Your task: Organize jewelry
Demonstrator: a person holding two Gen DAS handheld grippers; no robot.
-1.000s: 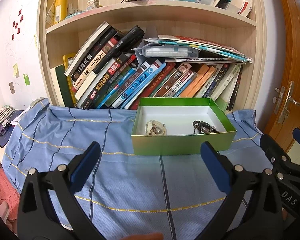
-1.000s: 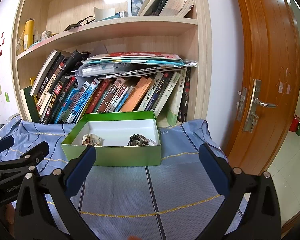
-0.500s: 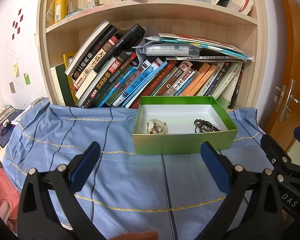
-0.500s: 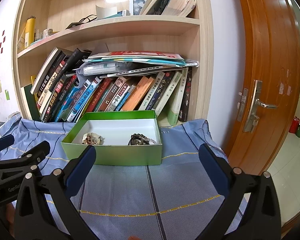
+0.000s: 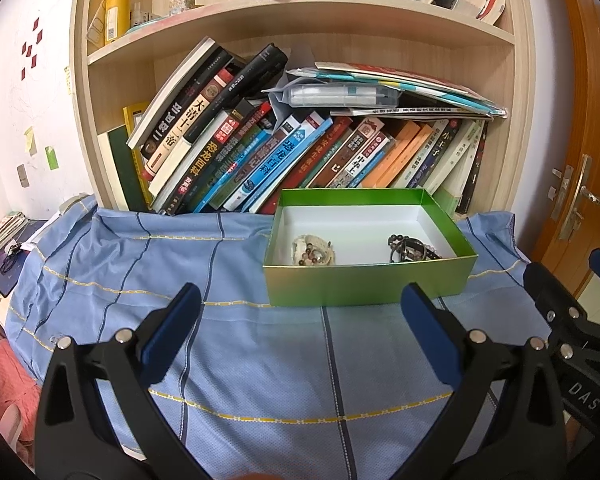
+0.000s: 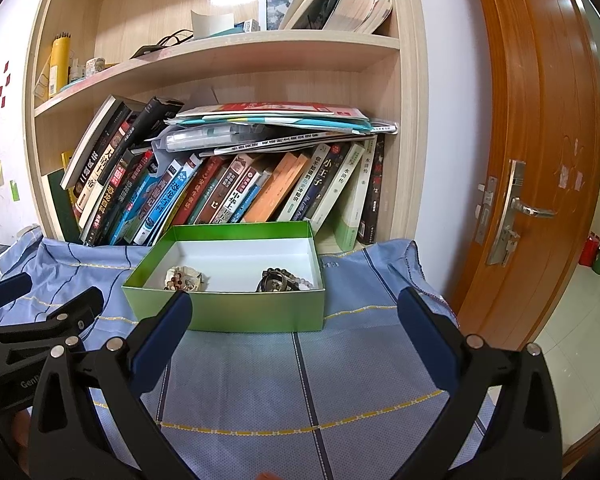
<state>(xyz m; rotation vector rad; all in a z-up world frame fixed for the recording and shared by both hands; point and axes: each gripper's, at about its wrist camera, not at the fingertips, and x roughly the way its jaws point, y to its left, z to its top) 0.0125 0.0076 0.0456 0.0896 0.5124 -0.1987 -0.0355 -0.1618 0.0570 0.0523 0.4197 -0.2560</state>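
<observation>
1 blue cloth before crammed bookshelf, wooden door

Box: we see it on the cloth, just before the bookcase.
Pale bead bundle: in the box, left part, near the front wall.
Dark bead bundle: in the box, right part, apart from the pale bead bundle.
Leaning books: on the lower shelf, behind the box.
Flat papers: on top of those books.
Door: right of the bookcase.
Left gripper: before the box, over the cloth; we find its fingers wide apart.
Right gripper: to its right, likewise spread.
</observation>
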